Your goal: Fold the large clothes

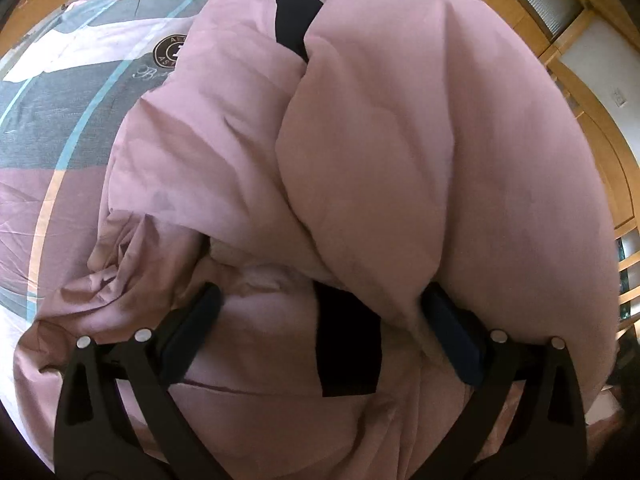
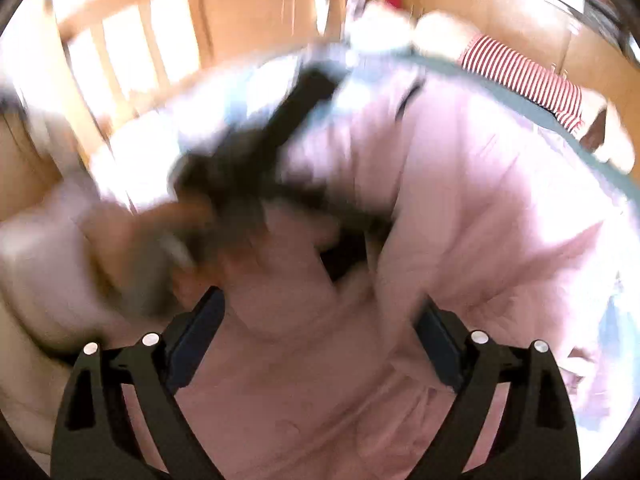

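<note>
On the patterned bed [image 1: 60,128] walled by wood panelling, the pink garment [image 1: 400,140] runs 6 to 12 o'clock beneath your left gripper [image 1: 320,320], spread, as is your right gripper [image 2: 320,320], neither pinching cloth.

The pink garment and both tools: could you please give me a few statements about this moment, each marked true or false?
1. The pink garment lies on a patterned bedsheet. True.
2. The left tool is clamped shut. False: its jaws stand wide apart over the fabric.
3. The garment has black strips. True.
4. The right tool grips a red striped cloth. False: it is open; the striped cloth lies far off.
</note>
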A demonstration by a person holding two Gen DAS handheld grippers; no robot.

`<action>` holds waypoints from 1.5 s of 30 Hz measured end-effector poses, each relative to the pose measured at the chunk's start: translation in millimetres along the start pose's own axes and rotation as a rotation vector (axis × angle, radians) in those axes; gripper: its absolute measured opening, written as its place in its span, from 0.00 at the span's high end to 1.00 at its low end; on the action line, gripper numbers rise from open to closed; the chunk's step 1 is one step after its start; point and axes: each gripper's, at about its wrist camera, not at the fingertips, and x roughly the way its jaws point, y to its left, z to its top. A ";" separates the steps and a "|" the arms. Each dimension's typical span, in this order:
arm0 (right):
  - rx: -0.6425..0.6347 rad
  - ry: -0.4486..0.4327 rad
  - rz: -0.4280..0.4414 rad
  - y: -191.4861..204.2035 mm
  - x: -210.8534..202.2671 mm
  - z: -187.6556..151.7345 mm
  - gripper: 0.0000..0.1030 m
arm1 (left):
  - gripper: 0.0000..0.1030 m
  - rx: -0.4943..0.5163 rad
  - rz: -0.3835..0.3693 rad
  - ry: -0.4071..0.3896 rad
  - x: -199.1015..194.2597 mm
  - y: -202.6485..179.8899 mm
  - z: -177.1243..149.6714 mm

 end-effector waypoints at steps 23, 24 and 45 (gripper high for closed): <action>0.140 0.141 -0.287 -85.4 25.5 -25.1 0.38 | 0.02 0.149 0.091 -0.065 15.6 -48.1 -33.8; 0.144 0.081 -0.288 -86.0 12.1 -21.6 0.38 | 0.02 0.148 0.089 -0.060 15.2 -48.3 -33.3; 0.237 -0.061 -0.449 -113.8 24.0 -40.4 0.38 | 0.02 0.175 0.087 -0.069 12.2 -59.0 -35.8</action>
